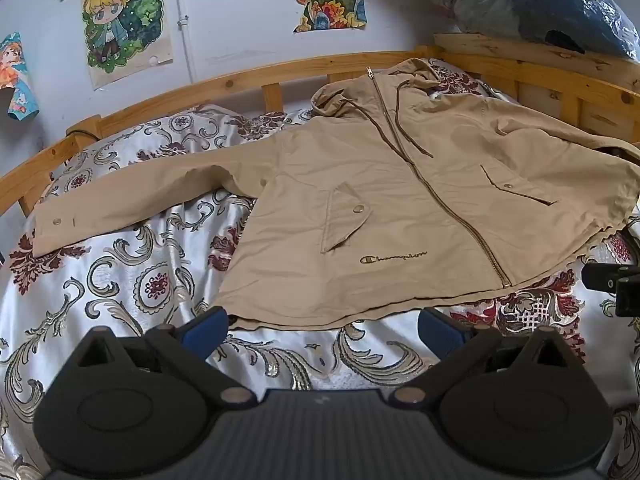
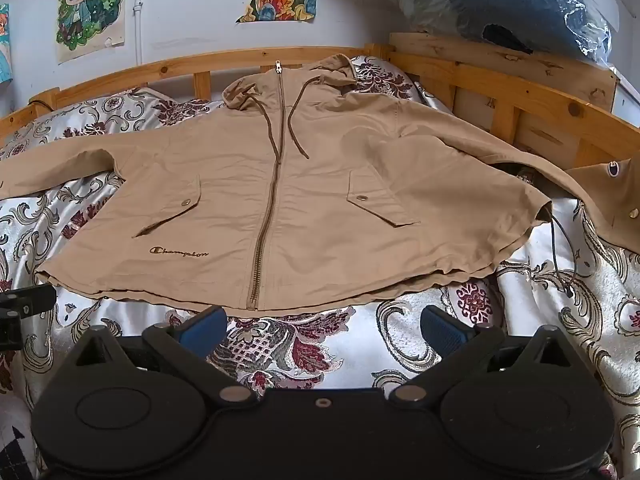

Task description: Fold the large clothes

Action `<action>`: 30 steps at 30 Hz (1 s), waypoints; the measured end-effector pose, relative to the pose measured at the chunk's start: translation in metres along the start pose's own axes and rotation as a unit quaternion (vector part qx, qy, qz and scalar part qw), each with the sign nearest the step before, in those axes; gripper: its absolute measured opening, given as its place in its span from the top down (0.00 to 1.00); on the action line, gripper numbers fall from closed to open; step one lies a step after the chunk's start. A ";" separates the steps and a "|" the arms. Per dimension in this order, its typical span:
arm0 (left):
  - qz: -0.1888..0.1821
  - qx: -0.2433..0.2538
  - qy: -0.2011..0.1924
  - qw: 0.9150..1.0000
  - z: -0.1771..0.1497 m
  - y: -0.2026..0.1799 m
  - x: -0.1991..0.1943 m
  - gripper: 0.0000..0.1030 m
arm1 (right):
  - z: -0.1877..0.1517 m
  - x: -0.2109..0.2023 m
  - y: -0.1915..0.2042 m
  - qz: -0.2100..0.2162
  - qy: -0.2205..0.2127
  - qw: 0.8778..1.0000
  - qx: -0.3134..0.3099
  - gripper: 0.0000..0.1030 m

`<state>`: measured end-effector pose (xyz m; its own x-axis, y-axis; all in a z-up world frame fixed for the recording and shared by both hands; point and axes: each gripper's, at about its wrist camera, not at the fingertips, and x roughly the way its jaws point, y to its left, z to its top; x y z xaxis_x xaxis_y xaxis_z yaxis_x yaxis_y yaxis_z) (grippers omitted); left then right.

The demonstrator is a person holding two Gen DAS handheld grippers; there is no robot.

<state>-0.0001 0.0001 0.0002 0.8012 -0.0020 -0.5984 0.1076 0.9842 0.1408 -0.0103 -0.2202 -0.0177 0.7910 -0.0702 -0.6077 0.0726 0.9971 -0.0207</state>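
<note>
While jacket (image 2: 280, 208) lies flat, both grippers gape.

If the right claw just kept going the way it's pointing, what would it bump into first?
Probably the tan jacket, near the bottom end of its zipper. The open right claw hovers over the patterned bedspread just short of the hem; depth is unclear, so it might touch bedspread first.

Patterned satin bedspread (image 1: 120, 280) with grey scrolls and dark red flowers, spread over the bed. Wooden bed rail (image 1: 240, 76) along the far side. Cartoon posters (image 1: 124, 20) stuck on the white wall (image 2: 184, 12). Plastic-wrapped bundle of bedding (image 2: 512, 4) up on the right corner.
</note>
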 end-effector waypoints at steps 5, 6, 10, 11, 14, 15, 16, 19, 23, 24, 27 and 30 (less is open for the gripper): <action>0.000 0.002 -0.003 1.000 0.000 0.000 -0.002 0.00 | 0.000 0.000 0.000 0.000 0.001 1.000 -0.001 0.01; 0.001 0.002 -0.003 1.000 0.000 0.001 -0.002 0.00 | 0.000 0.000 0.000 0.000 0.001 1.000 -0.001 0.01; 0.001 0.001 0.000 1.000 -0.001 -0.003 0.001 0.00 | 0.000 0.001 0.000 -0.001 0.002 1.000 -0.001 0.01; 0.001 0.001 0.000 1.000 -0.001 -0.003 0.002 0.00 | 0.000 0.001 0.000 -0.001 0.002 1.000 -0.001 0.01; 0.000 0.003 0.000 1.000 -0.001 -0.002 0.001 0.00 | 0.000 0.001 0.000 -0.001 0.002 1.000 -0.001 0.01; 0.000 0.003 0.001 1.000 0.000 -0.002 0.001 0.00 | 0.000 0.001 0.000 -0.001 0.002 1.000 -0.001 0.01; 0.000 0.003 0.001 1.000 0.000 -0.002 0.001 0.00 | 0.000 0.001 0.000 -0.001 0.003 1.000 -0.001 0.01; 0.000 0.003 0.001 1.000 0.000 -0.002 0.001 0.01 | 0.000 0.001 0.000 -0.001 0.003 1.000 -0.001 0.01; 0.000 0.003 0.001 1.000 0.000 -0.002 0.001 0.00 | 0.000 0.001 0.000 -0.001 0.003 1.000 -0.001 0.01; -0.001 0.003 0.001 1.000 0.000 -0.001 0.001 0.00 | 0.000 0.001 0.000 -0.001 0.003 1.000 -0.001 0.01; -0.001 0.003 0.001 1.000 0.000 -0.001 0.001 0.00 | 0.000 0.001 0.000 -0.001 0.003 1.000 -0.001 0.01; -0.001 0.003 0.001 1.000 0.000 -0.001 0.001 0.00 | 0.000 0.001 0.000 -0.001 0.003 1.000 -0.001 0.01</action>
<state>0.0003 -0.0012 -0.0007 0.8002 -0.0034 -0.5998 0.1124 0.9831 0.1444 -0.0095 -0.2203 -0.0183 0.7872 -0.0714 -0.6126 0.0726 0.9971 -0.0229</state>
